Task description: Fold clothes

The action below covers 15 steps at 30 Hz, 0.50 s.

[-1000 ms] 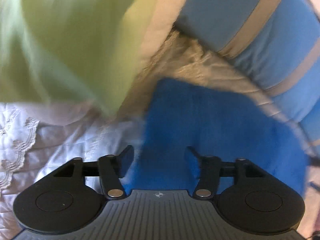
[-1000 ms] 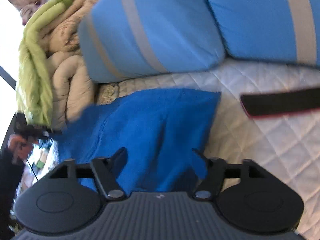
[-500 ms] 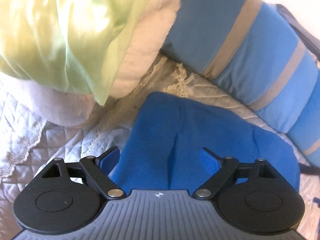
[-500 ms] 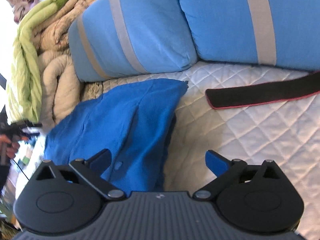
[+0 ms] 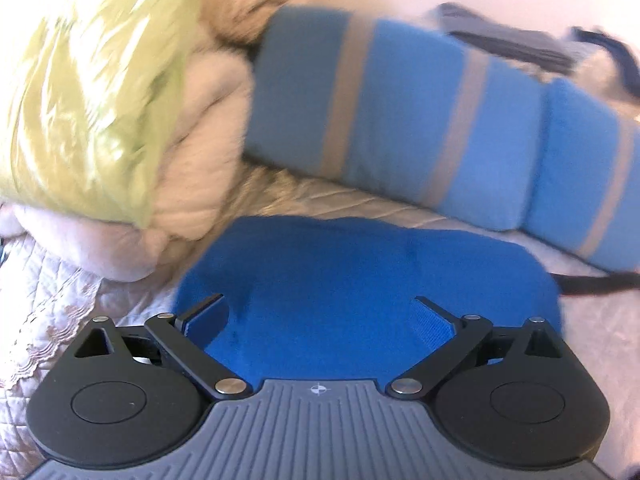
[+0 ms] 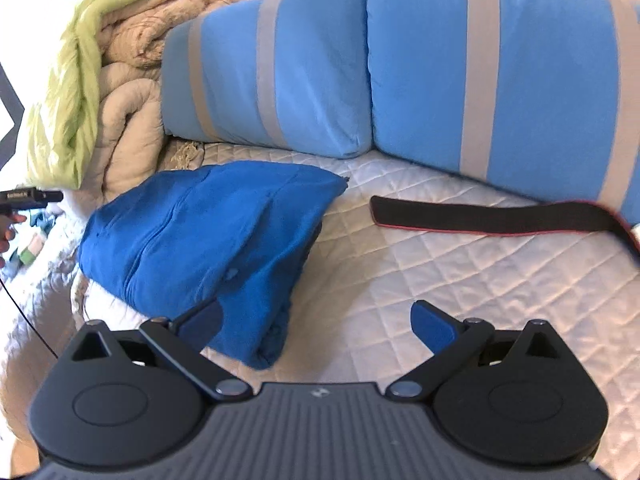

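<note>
A bright blue garment (image 6: 208, 240) lies folded in a thick bundle on the white quilted bed; it also fills the middle of the left wrist view (image 5: 360, 280). My left gripper (image 5: 320, 316) is open and empty, just above the garment's near edge. My right gripper (image 6: 316, 320) is open and empty, over the garment's right front corner; its left finger (image 6: 200, 320) is over the cloth and its right finger (image 6: 432, 324) is over bare quilt.
Two blue pillows with grey stripes (image 6: 400, 72) lean along the back. A green and beige duvet pile (image 6: 100, 80) sits at the left, also in the left wrist view (image 5: 100, 100). A black strap with red edging (image 6: 492, 216) lies on the quilt (image 6: 480, 280), right of the garment.
Both grippers have opened wide and pulled back from the blue garment, which now lies folded on the bed. More of the pillows and strap has come into view.
</note>
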Available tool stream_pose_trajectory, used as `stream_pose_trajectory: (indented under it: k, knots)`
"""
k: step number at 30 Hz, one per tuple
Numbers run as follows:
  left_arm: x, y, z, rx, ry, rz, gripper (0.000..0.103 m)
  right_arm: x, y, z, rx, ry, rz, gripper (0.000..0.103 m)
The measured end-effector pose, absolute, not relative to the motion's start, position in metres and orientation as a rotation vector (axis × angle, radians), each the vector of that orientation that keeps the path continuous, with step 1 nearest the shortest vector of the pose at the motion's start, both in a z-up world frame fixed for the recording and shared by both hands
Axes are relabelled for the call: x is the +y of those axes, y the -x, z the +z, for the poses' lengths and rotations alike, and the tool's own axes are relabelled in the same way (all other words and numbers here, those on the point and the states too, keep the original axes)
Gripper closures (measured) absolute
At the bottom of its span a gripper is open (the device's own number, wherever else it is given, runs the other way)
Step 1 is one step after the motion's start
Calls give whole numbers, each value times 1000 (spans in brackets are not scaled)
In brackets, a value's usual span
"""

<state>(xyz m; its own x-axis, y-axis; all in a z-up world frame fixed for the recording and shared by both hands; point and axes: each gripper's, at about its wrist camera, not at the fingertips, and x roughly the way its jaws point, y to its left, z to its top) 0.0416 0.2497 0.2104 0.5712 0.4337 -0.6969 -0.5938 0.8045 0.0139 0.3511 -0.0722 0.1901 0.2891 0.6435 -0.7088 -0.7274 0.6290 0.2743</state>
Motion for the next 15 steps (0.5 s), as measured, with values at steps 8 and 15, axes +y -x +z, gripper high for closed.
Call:
stream_pose_trajectory:
  k: [8, 15]
  knots:
    - [108, -74, 152, 712, 102, 488, 4, -98, -283, 190, 734, 189, 815, 0]
    - [18, -103, 60, 794, 185, 396, 4, -95, -239, 113, 714, 240, 630, 0]
